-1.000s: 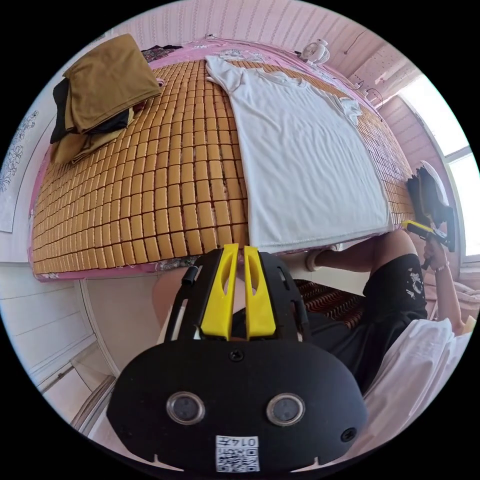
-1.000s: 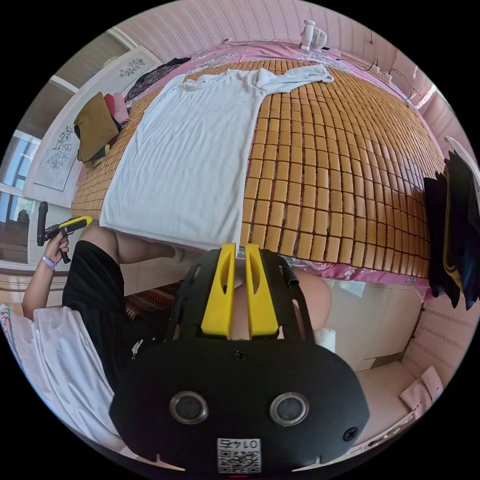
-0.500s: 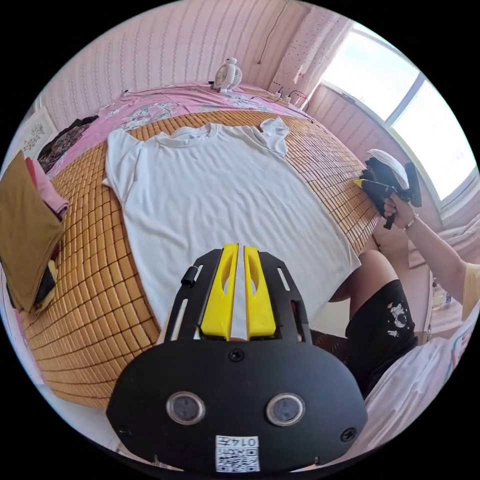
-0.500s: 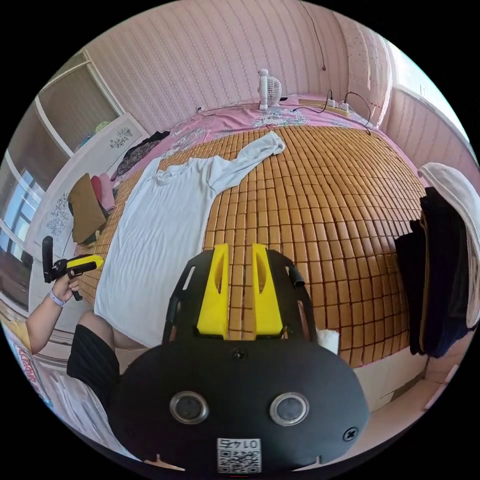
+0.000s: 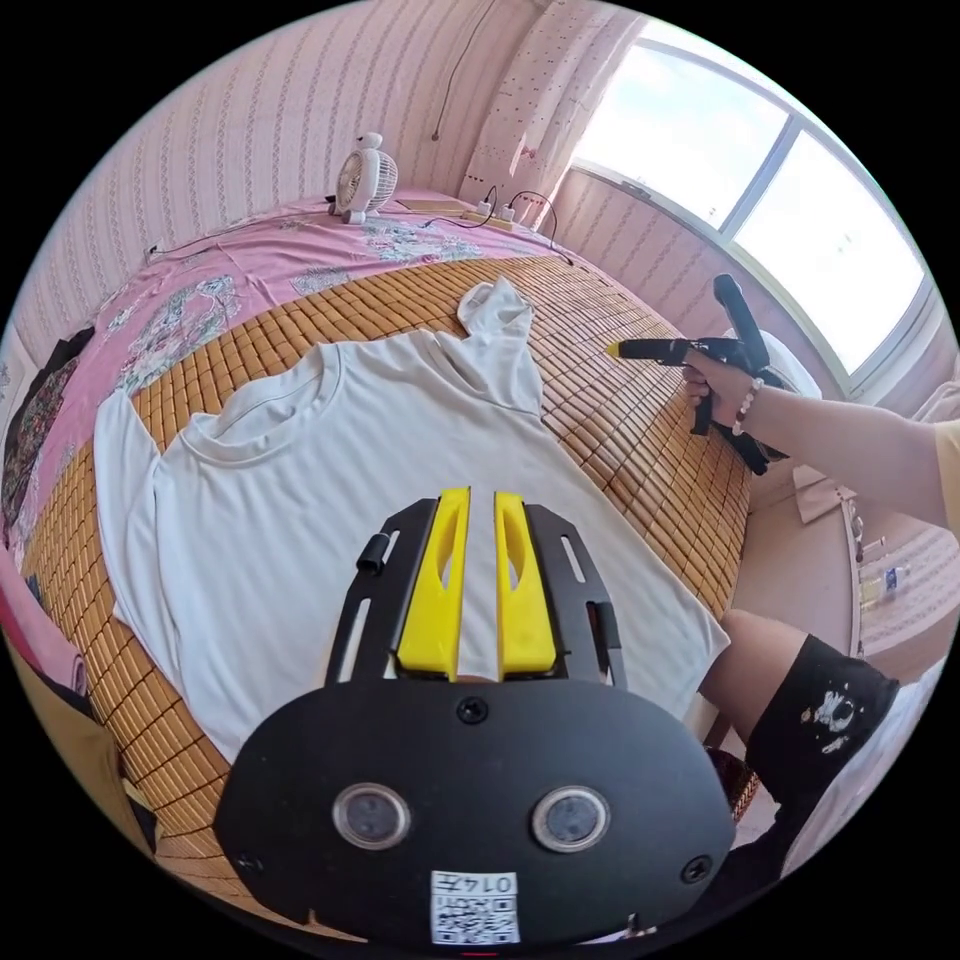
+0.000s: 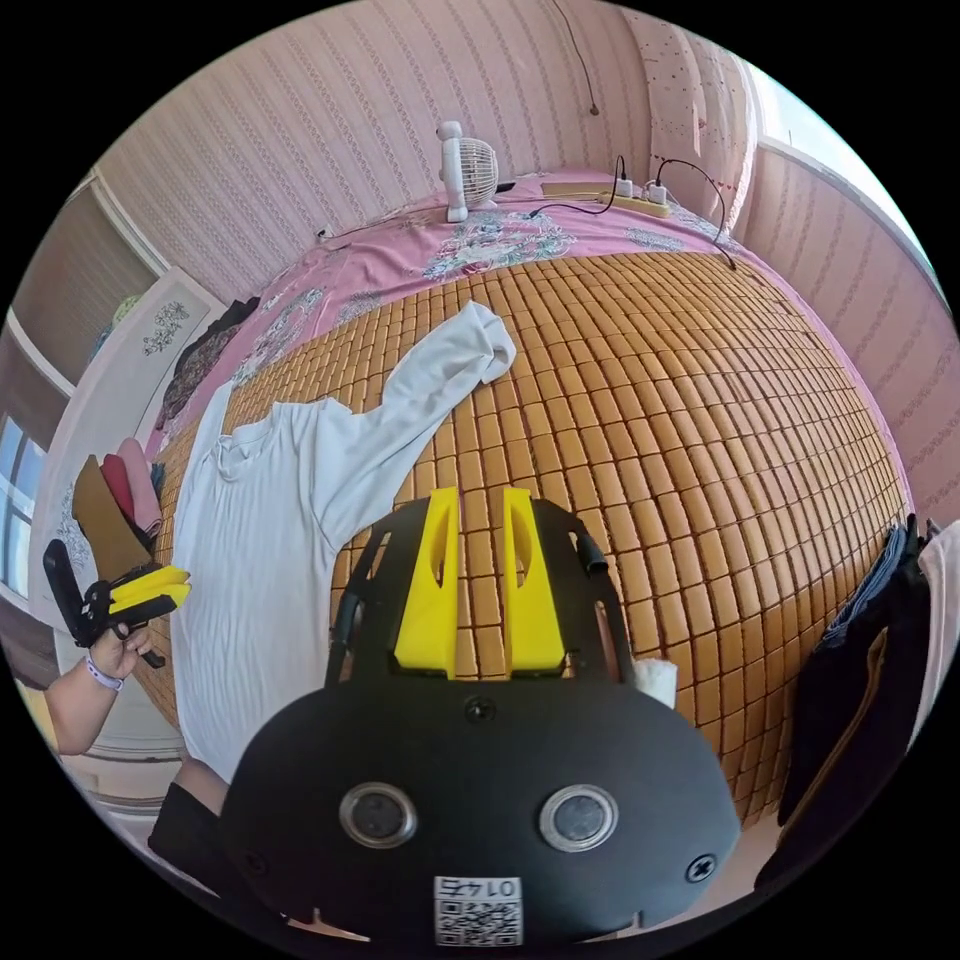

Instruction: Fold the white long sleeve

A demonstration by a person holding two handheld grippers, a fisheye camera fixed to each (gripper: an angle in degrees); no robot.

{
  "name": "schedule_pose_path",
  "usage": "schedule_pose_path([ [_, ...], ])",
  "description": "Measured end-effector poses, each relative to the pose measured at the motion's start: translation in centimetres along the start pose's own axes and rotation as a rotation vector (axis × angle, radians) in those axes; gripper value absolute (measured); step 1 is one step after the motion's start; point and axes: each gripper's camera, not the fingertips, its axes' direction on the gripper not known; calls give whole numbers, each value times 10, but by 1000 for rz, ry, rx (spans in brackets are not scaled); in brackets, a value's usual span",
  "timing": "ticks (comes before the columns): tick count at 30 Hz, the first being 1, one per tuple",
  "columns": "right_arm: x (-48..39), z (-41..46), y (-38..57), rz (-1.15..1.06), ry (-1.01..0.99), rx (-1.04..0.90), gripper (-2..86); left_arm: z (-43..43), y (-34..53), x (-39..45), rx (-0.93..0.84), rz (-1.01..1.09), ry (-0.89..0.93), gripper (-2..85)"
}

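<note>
The mat (image 6: 680,420) covers the bed (image 5: 250,260). The shirt (image 5: 330,500) lies flat on the mat, at 10 o'clock in the right gripper view, one sleeve (image 6: 440,370) angled toward 12. Left tongs (image 5: 477,580) hang above the shirt, slightly parted, empty. Right tongs (image 6: 478,580) hang over bare mat, slightly parted, empty. A fan (image 6: 468,170) stands at 12.

White shirt (image 5: 330,480) spread flat on the bamboo mat (image 5: 640,450), left gripper (image 5: 478,530) above its hem with jaws slightly parted, right gripper (image 5: 640,350) over the mat's edge.
</note>
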Motion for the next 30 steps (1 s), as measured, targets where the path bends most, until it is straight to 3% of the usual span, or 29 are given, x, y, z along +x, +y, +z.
schedule_pose_path([
  [12,39,78,-108,82,-53,-14,80,119,-133,-7,-59,-24,13,73],
  [16,42,78,-119,23,-85,-31,22,150,-147,-6,-121,-18,9,74],
  [21,50,-15,-82,-65,-244,-48,5,160,-154,-5,-115,12,-8,62],
  [25,62,-125,-16,-45,-357,-206,5,145,-161,-4,-52,26,18,58],
  [30,101,-190,45,183,-193,-221,9,142,-185,5,-30,77,28,57],
])
